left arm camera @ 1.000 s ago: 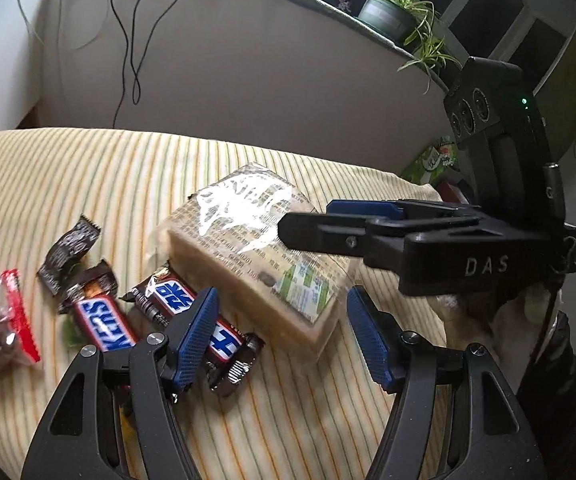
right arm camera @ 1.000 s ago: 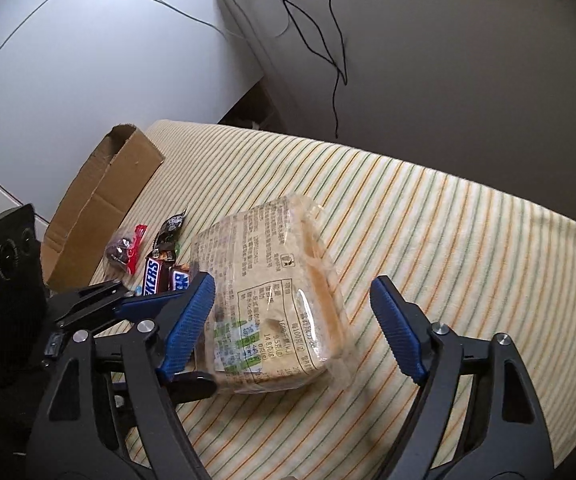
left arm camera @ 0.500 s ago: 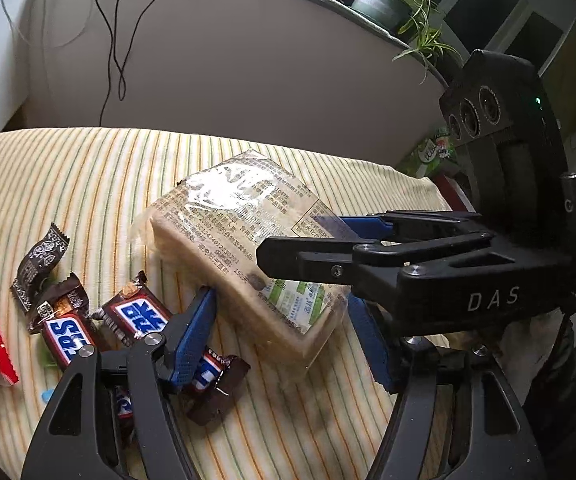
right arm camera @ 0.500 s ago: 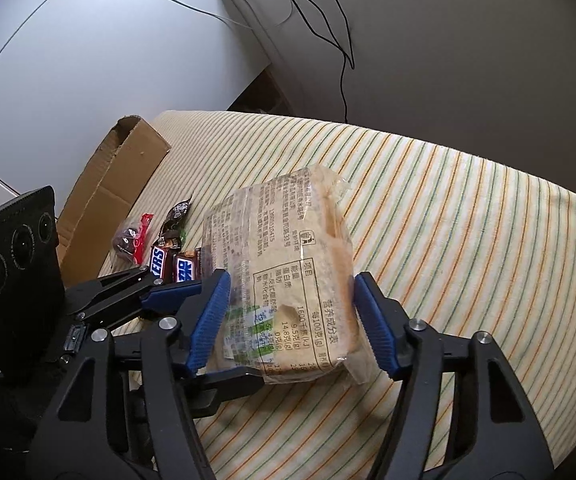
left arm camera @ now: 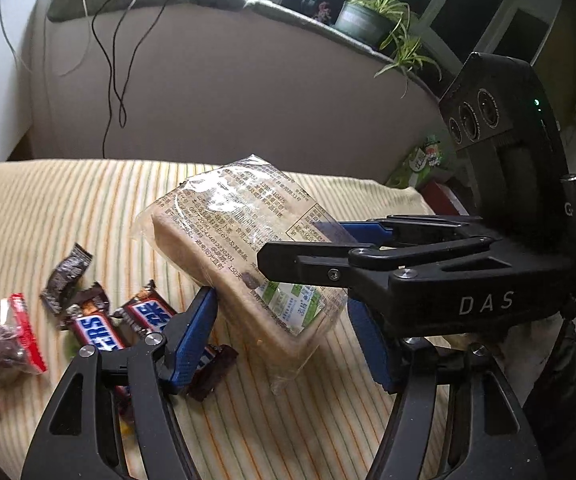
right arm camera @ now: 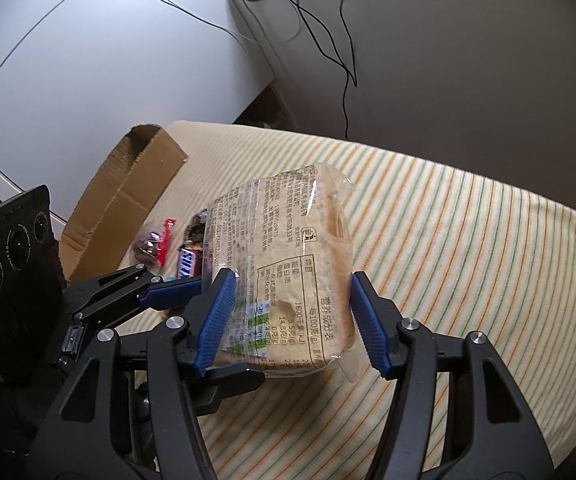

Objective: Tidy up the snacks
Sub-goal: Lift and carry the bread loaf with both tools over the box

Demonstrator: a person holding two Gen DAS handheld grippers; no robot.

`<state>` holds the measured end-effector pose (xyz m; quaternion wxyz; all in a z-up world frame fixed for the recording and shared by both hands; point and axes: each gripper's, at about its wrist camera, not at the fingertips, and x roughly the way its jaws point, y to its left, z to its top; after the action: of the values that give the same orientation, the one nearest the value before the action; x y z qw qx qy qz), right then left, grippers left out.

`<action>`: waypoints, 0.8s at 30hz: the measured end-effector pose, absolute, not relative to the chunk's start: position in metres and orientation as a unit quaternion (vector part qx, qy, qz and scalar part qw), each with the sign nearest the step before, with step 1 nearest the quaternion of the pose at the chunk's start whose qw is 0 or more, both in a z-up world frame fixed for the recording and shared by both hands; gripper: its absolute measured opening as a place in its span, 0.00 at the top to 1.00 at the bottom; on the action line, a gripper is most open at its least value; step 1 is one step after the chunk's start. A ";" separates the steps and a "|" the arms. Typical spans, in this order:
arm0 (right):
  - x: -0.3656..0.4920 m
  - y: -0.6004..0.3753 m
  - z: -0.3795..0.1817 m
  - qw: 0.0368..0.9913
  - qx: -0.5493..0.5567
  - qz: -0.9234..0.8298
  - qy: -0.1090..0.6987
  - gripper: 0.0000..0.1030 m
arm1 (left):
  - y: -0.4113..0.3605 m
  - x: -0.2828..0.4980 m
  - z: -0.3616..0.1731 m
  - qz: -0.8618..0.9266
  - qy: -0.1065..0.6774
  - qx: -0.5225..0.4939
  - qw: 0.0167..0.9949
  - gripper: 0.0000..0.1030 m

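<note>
Your left gripper [left arm camera: 284, 336] gapes wide, pads clear of the candy bars [left arm camera: 128, 320] on the striped cloth's [left arm camera: 68, 204] left side | your right gripper [right arm camera: 291, 316] clamps the wrapped bread pack [right arm camera: 288, 272], tilted up off the cloth | cardboard box [right arm camera: 124, 196] at far-left edge.

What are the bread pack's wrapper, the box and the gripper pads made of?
Bread pack wrapper: thin clear plastic film, glossy, with glare and crinkled seams.
Cardboard box: brown corrugated board, matte, with creased flaps.
Right gripper pads: blue and ribbed, probably rubber or soft plastic; black frame looks like moulded plastic.
</note>
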<state>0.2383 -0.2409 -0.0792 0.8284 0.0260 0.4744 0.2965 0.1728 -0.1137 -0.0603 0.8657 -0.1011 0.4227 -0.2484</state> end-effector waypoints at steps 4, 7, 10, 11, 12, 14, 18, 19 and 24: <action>0.228 -0.232 -0.066 0.833 0.019 0.300 0.465 0.40 | -0.102 0.161 -0.048 -0.242 0.407 -0.097 0.875 0.35; 0.221 -0.218 -0.057 0.835 0.015 0.304 0.458 0.40 | -0.092 0.152 -0.041 -0.237 0.396 -0.095 0.882 0.35; 0.215 -0.203 -0.047 0.837 0.007 0.310 0.452 0.40 | -0.080 0.143 -0.034 -0.229 0.388 -0.094 0.888 0.35; 0.213 -0.199 -0.044 0.837 0.004 0.312 0.450 0.40 | -0.076 0.140 -0.032 -0.227 0.385 -0.093 0.890 0.35; 0.211 -0.193 -0.041 0.837 0.002 0.314 0.448 0.40 | -0.072 0.138 -0.030 -0.224 0.382 -0.093 0.892 0.35; 0.207 -0.182 -0.036 0.837 -0.003 0.320 0.444 0.40 | -0.061 0.132 -0.028 -0.219 0.377 -0.094 0.895 0.35; 0.203 -0.162 -0.028 0.836 -0.009 0.331 0.439 0.40 | -0.042 0.122 -0.021 -0.206 0.365 -0.095 0.903 0.35; 0.202 -0.158 -0.026 0.835 -0.011 0.333 0.437 0.40 | -0.037 0.120 -0.020 -0.203 0.359 -0.091 0.906 0.35; 0.197 -0.128 -0.019 0.832 -0.018 0.348 0.431 0.40 | -0.008 0.113 -0.013 -0.185 0.348 -0.102 0.914 0.35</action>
<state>0.1966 -0.1280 -0.0192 0.8324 -0.0181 0.4312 0.3477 0.1133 -0.0080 -0.0126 0.9135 -0.1022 0.3476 -0.1849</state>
